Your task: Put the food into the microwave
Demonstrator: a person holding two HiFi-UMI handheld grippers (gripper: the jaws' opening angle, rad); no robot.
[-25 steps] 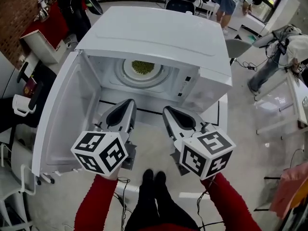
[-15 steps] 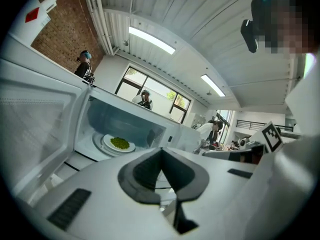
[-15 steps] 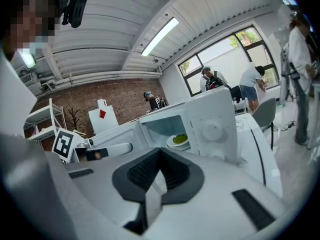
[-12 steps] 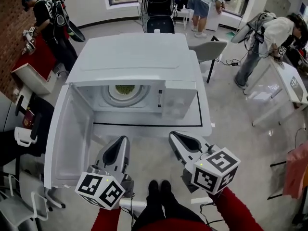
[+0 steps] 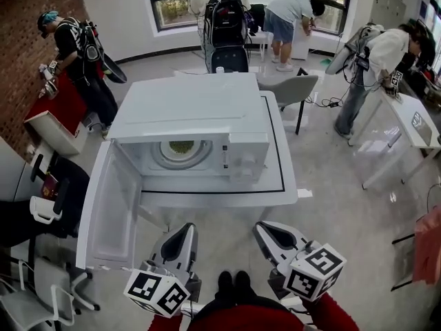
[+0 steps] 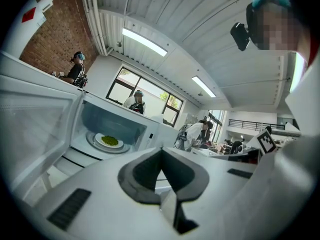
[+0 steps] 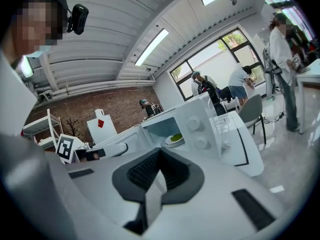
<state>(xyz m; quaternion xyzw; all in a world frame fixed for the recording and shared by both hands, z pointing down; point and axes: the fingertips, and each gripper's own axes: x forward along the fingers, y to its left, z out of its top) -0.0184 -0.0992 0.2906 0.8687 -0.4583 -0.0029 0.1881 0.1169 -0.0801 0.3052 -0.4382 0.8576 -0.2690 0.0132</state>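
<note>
Bright, even light comes from windows [image 5: 169,5] and ceiling strip lights [image 6: 145,41]. Shadows are soft, edges bend fisheye-like, and both gripper views darken at the corners.

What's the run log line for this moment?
food: plate of greens inside microwave | door: open | left gripper: shut, empty | right gripper: shut, empty | both outside microwave

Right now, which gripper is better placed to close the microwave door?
Probably the left gripper: the open microwave door hangs on its side, nearer to it, while the right gripper is farther across. Both are shut and empty.
</note>
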